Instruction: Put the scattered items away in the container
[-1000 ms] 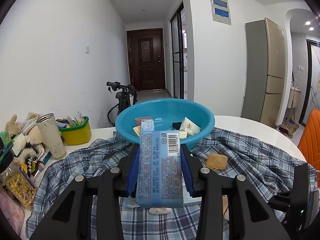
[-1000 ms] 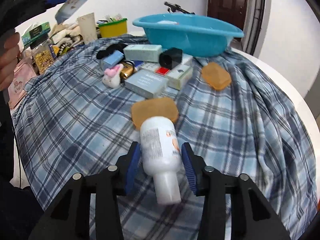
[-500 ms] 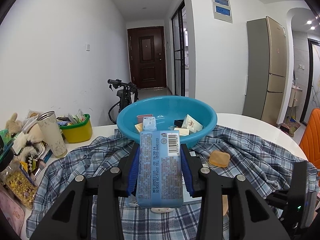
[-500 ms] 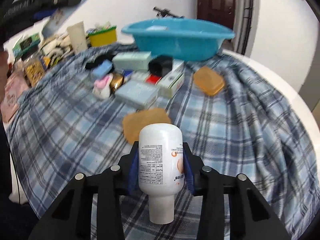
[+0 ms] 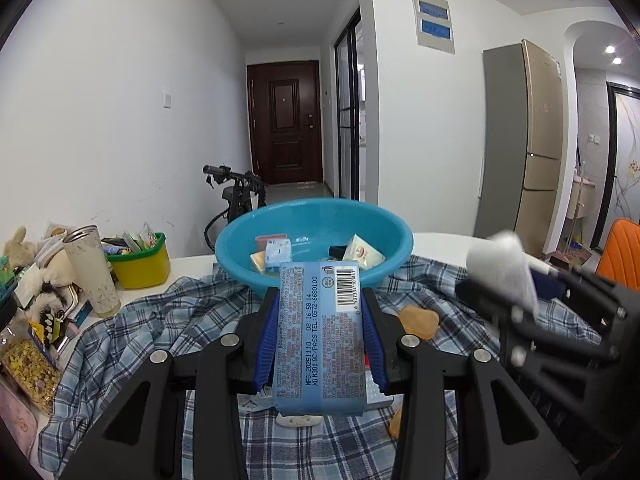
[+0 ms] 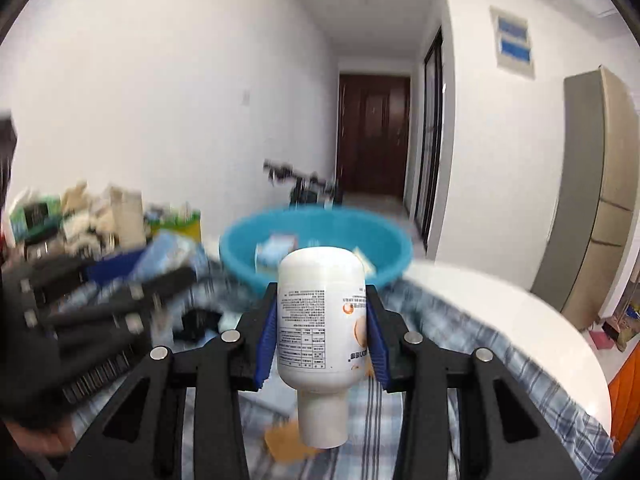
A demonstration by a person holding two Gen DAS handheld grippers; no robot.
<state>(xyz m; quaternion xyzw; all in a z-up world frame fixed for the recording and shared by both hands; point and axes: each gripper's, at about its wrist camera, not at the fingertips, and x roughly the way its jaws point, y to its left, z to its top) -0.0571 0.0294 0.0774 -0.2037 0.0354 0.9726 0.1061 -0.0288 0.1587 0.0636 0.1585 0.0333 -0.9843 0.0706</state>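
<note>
Both tools clamped on items, blue basin ahead.

Left tool (image 5: 320, 344) gripping a light-blue wrapped pack (image 5: 320, 336) between blue pads (image 5: 269, 344), barcode side facing up, pack raised above the plaid cloth (image 5: 152, 320) on the white round table (image 6: 520, 312). Right tool (image 6: 322, 340) clamping a white bottle (image 6: 322, 320) by its body, cap end pointing back toward the camera, jaws pressing both sides; also appearing blurred at the right edge of the left wrist view. Blue basin (image 5: 316, 216) sitting at the far edge of the cloth, holding several small packets and boxes. Tan soap-like piece (image 5: 418, 320) lying on the cloth between basin and right tool. Yellow-green tub (image 5: 140, 264) and metal cup (image 5: 92, 268) standing left of the basin, beside assorted clutter.
</note>
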